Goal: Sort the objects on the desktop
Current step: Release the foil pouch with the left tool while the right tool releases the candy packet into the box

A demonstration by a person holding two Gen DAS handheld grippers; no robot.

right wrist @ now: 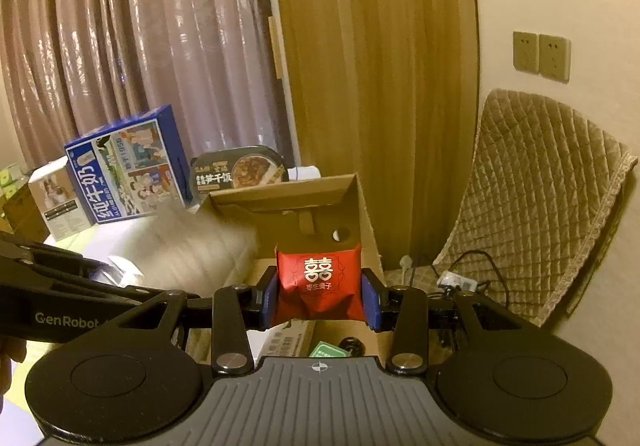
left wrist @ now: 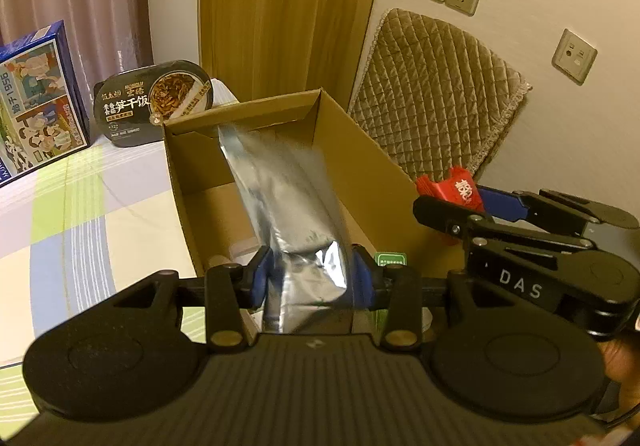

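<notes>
My left gripper (left wrist: 312, 278) is shut on the lower end of a silver foil pouch (left wrist: 280, 198). The pouch slants up and away over the open cardboard box (left wrist: 352, 142) and looks blurred. At the box's right wall my right gripper (left wrist: 468, 202) is shut on a small red packet (left wrist: 452, 186). In the right wrist view that red packet (right wrist: 318, 278), printed with a white character, sits squeezed between the blue pads of the right gripper (right wrist: 320, 294). It hangs above the near end of the cardboard box (right wrist: 280, 198).
A blue milk carton (left wrist: 36, 102) and a black instant-rice bowl (left wrist: 152, 102) stand behind the box on the checked cloth (left wrist: 80, 206). A quilted cushion (left wrist: 432, 94) leans on the wall at right. A green-labelled item (right wrist: 326, 350) lies in the box. Cables (right wrist: 456, 280) lie beside it.
</notes>
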